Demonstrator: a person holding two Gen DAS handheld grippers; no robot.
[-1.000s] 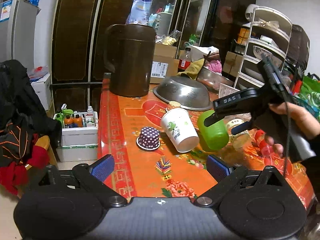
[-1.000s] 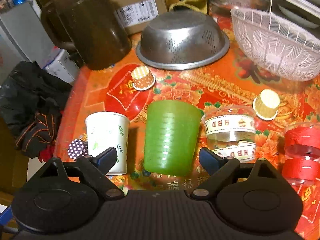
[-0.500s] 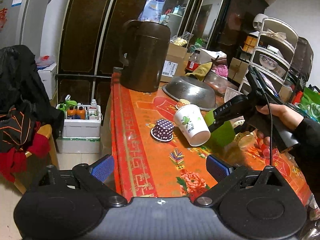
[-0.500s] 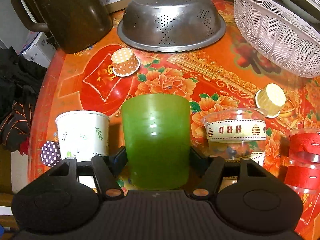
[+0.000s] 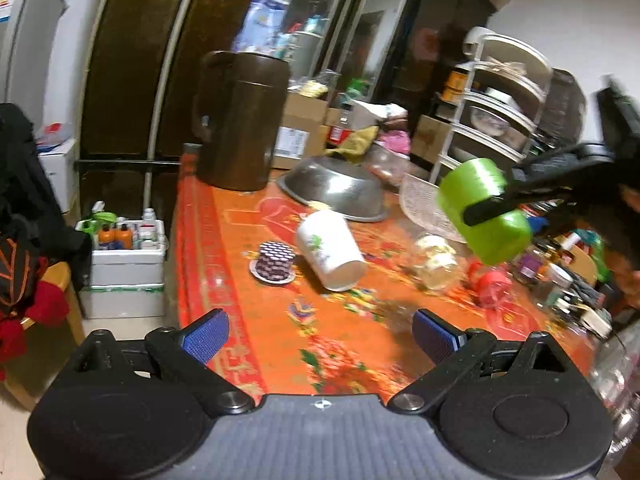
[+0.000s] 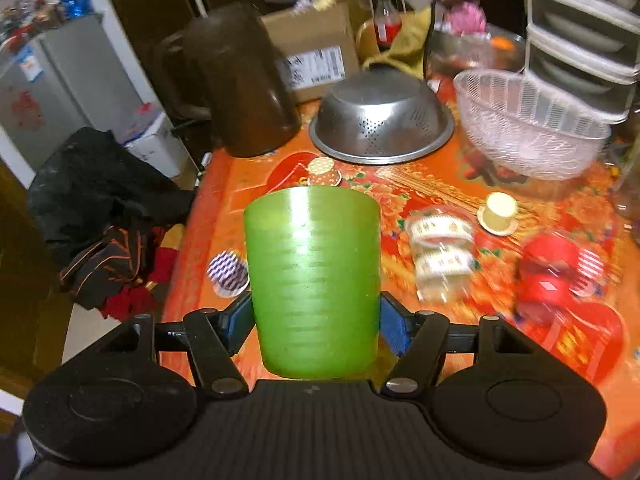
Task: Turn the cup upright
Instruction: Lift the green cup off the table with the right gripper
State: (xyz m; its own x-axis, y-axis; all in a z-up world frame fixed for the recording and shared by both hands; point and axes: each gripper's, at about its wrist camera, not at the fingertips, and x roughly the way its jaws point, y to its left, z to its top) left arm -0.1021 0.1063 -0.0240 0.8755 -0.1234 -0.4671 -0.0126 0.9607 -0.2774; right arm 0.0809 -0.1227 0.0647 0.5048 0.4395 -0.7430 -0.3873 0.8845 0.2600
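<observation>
My right gripper (image 6: 316, 320) is shut on a green plastic cup (image 6: 314, 280) and holds it in the air above the red floral table (image 6: 440, 184). In the left wrist view the green cup (image 5: 484, 210) hangs tilted at the right, clamped by the right gripper (image 5: 492, 204). A white paper cup (image 5: 330, 254) with a green leaf print stands mouth down on the table. My left gripper (image 5: 318, 338) is open and empty, near the table's front edge.
A dark brown jug (image 5: 242, 124) stands at the back left. A steel colander (image 6: 382, 120) lies upside down behind. A white plastic basket (image 6: 528, 124), clear tubs (image 6: 440, 252), red tubs (image 6: 552, 276) and small cupcake cups (image 5: 275, 262) lie around.
My right gripper closed on the green cup and lifted it off the table, tilting it. My left gripper drew back a little and stayed open.
</observation>
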